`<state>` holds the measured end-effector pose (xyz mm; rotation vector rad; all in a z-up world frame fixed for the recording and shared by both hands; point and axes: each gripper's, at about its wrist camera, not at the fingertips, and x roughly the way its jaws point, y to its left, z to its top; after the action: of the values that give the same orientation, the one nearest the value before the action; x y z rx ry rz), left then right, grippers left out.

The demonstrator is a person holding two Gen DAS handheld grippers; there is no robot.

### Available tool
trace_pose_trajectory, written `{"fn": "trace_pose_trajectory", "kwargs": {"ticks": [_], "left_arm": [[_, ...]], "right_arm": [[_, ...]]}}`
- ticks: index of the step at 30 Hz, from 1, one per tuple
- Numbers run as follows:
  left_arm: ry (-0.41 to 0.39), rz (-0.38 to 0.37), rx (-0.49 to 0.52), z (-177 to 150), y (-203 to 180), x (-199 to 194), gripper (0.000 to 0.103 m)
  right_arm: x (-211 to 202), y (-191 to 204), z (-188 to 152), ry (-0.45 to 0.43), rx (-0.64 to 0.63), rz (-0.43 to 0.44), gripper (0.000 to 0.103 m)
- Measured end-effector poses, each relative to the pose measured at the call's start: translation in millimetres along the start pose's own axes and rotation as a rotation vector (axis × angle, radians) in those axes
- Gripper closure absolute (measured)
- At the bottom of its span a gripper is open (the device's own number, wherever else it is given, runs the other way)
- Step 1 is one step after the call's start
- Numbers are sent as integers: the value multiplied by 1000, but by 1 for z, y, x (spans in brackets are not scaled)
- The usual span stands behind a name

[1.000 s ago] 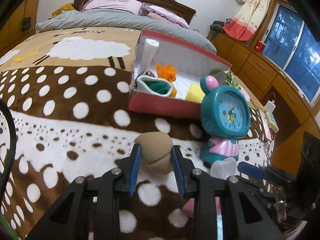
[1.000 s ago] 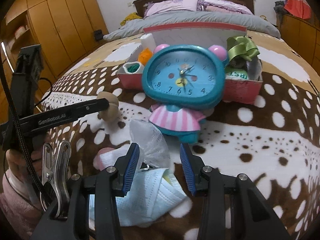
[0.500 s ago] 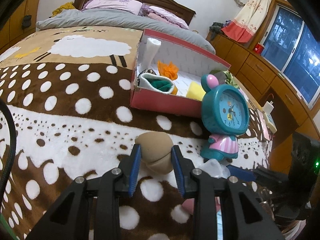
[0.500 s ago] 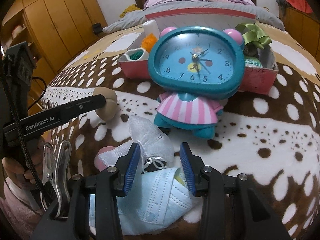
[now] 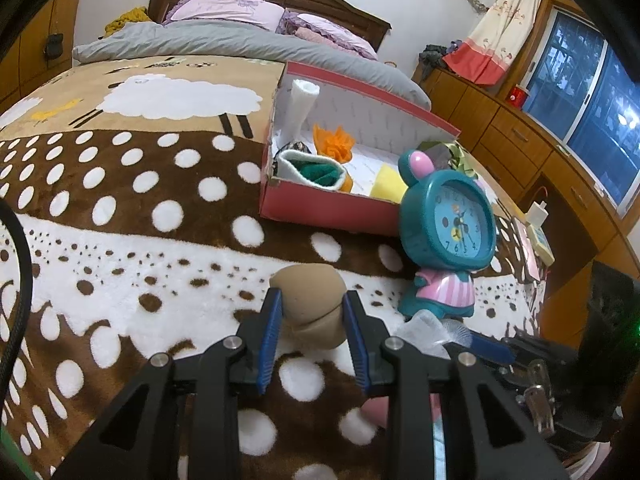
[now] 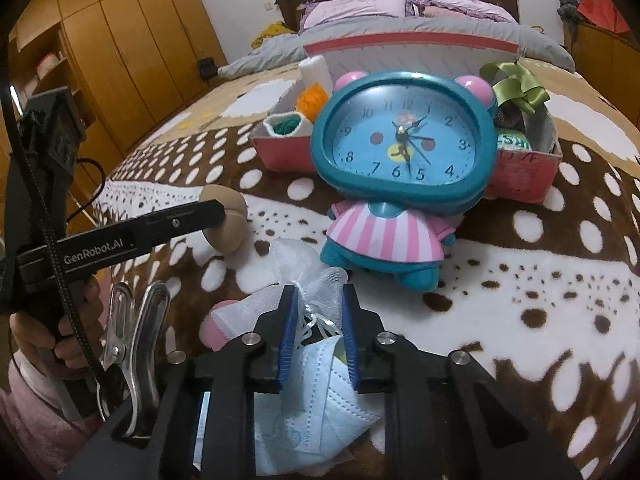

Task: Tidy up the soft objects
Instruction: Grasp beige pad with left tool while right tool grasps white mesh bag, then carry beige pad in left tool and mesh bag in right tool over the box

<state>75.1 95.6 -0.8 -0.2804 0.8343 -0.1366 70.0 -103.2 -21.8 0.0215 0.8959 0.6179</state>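
While the tan sponge (image 5: 310, 304) is clamped between the pads of the left gripper (image 5: 311, 330) just above the spotted blanket (image 5: 120, 240), the jaws of the right gripper (image 6: 318, 334) are closing on the white mesh pouch (image 6: 316, 280), which is pinched between them. From the pouch, the teal clock (image 6: 404, 148) is found at 1 o'clock, the face mask (image 6: 316, 400) at 6 o'clock, and the red box (image 6: 524, 172) of soft items behind the clock.
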Motion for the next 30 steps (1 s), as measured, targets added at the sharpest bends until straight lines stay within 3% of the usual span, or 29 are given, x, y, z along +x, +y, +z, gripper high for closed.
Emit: {"fn": "trace_pose_trajectory", "kwargs": {"ticks": [15,30], "left_arm": [[-26,7,40,4,-21,-17,70],[-51,20,47,15,-22,-23,70]], "right_arm": [[-42,-4,5,-148,19,24,83],[-66,-39,9,-199,47,-56,83]]}}
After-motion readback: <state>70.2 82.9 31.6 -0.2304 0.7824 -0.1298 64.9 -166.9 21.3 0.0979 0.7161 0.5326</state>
